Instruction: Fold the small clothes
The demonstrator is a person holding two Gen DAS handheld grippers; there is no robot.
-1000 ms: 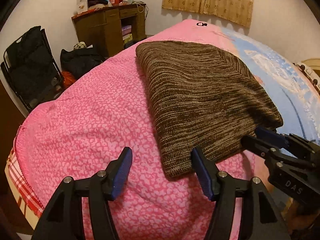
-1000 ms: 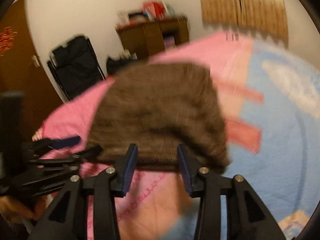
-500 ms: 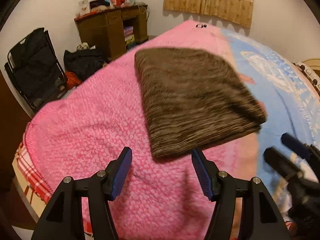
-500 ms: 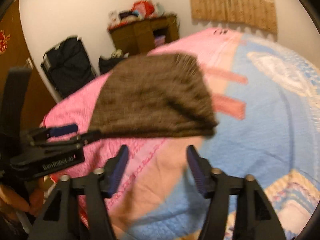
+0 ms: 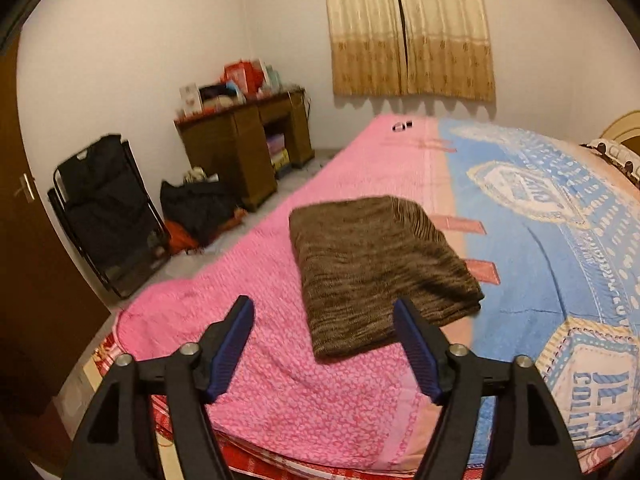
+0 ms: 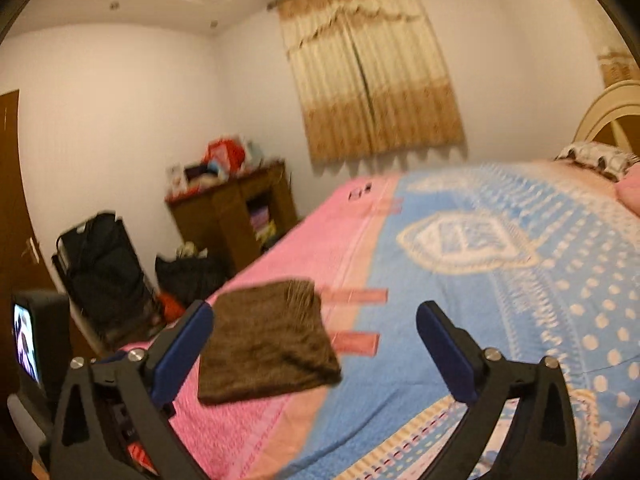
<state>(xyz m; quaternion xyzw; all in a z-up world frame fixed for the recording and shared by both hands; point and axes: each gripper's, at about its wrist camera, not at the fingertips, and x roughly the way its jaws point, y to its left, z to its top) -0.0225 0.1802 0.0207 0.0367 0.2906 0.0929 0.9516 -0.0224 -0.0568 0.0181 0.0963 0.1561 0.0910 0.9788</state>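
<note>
Bedroom with white walls and a beige patterned curtain point(image 5: 408, 28) drawn shut over the far window. Bed point(image 5: 304, 408), the largest item, fills the foreground: its cover is pink with a small speckled print on the left side, pale blue with white crests and dots on the right, a peach strip between them. Dark wooden desk point(image 5: 240, 152) against the far left wall, its top crowded with boxes and red packaging. Black folding chair point(image 5: 104, 216) by the brown door, a black bag point(image 5: 196, 208) on the floor just beside it. Brown knit garment point(image 5: 376, 272), folded to a compact rectangle, lies flat on the bed across the pink side, its right edge reaching the peach strip; untouched by either tool. Left gripper point(image 5: 324, 352), black frame with blue pads, jaws spread wide, held above the near edge of the bed, short of the garment. Right gripper point(image 6: 316, 352), same make, jaws likewise wide apart and holding nothing; this view is motion-blurred.
</note>
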